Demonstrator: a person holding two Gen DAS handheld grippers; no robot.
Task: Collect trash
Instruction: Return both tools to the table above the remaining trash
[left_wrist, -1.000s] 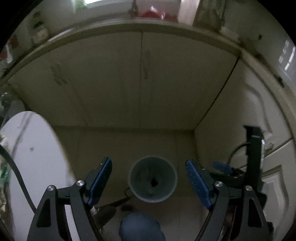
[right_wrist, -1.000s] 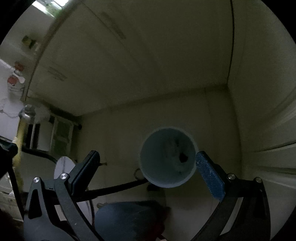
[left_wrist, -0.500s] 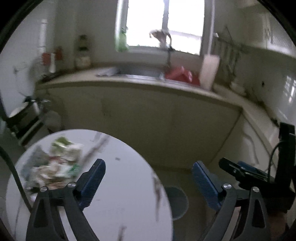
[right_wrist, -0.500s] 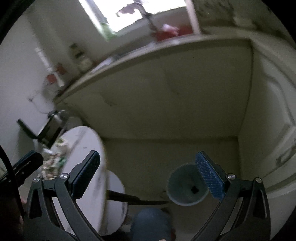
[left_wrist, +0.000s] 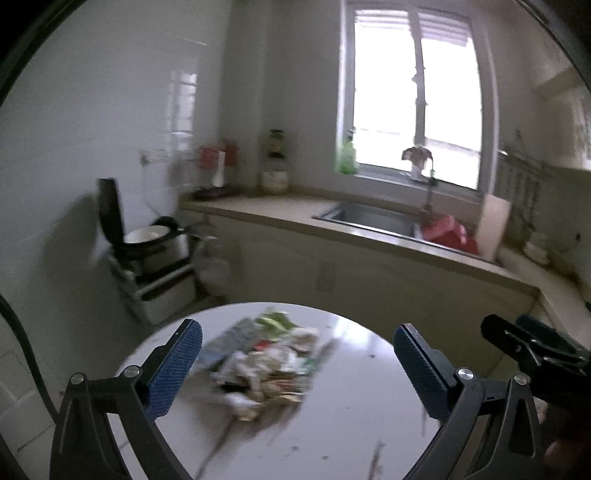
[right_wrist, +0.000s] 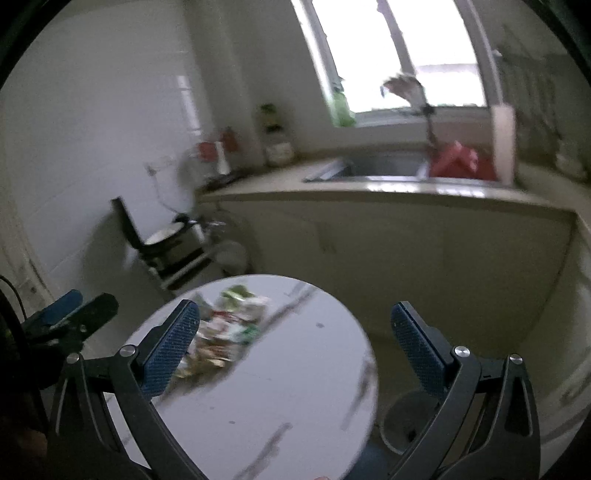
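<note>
A pile of crumpled wrappers and paper trash (left_wrist: 266, 365) lies on a round white table (left_wrist: 351, 417); it also shows in the right wrist view (right_wrist: 225, 332) on the table (right_wrist: 288, 369). My left gripper (left_wrist: 295, 369) is open and empty, raised above the table with the pile between its fingers in view. My right gripper (right_wrist: 295, 354) is open and empty above the table's right part. A round trash bin (right_wrist: 406, 421) stands on the floor by the table's right edge, partly hidden by my right finger.
A kitchen counter with a sink (left_wrist: 369, 218) and a red item (left_wrist: 450, 232) runs along the back under a window. A rice cooker on a rack (left_wrist: 155, 247) stands at the left wall. Cabinets (right_wrist: 443, 266) lie behind the table.
Both grippers have swung up from looking down at the bin on the floor to facing the table and its trash pile. Both stay open and empty.
</note>
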